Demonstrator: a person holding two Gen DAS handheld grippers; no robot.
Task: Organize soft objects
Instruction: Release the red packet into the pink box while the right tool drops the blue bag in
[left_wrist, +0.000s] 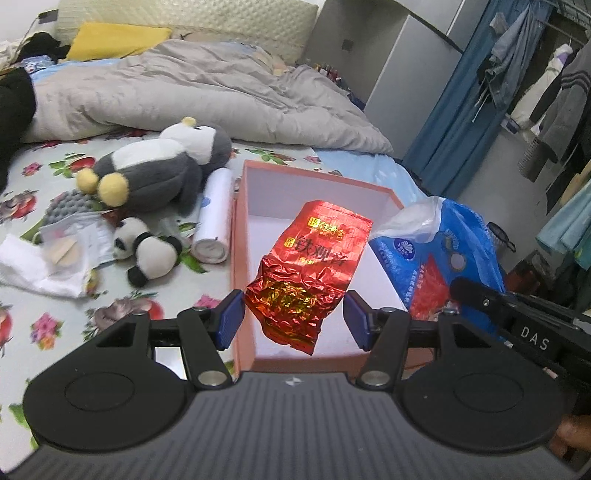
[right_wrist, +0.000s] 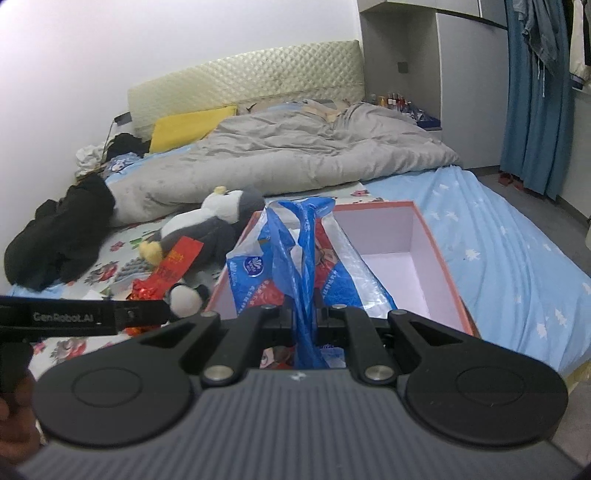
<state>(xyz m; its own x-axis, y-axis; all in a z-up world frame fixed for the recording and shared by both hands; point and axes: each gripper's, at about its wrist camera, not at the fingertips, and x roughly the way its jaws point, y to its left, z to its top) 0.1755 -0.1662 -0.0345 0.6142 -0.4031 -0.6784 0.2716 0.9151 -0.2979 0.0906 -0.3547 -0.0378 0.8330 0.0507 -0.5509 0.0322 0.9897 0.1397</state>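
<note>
A pink cardboard box (left_wrist: 255, 258) with a white inside sits open on a flower-print bedsheet (left_wrist: 44, 325). The left gripper (left_wrist: 293, 319) hovers at the box's near end, its 2 blue-padded fingers (left_wrist: 231, 319) spread wide. A crumpled red foil packet (left_wrist: 310, 269) shows between them, over the box's interior, touching neither pad. The right gripper (right_wrist: 306, 317) has its fingers pressed together, pinching the twisted neck of a blue plastic bag (right_wrist: 258, 273), whose bulk rests in the box's left part. Left of the box on the sheet lie a grey and white penguin plush (left_wrist: 155, 173), a small panda plush (left_wrist: 147, 251) and a white roll (left_wrist: 214, 218). A rumpled grey duvet (left_wrist: 207, 92) lies beyond.
</note>
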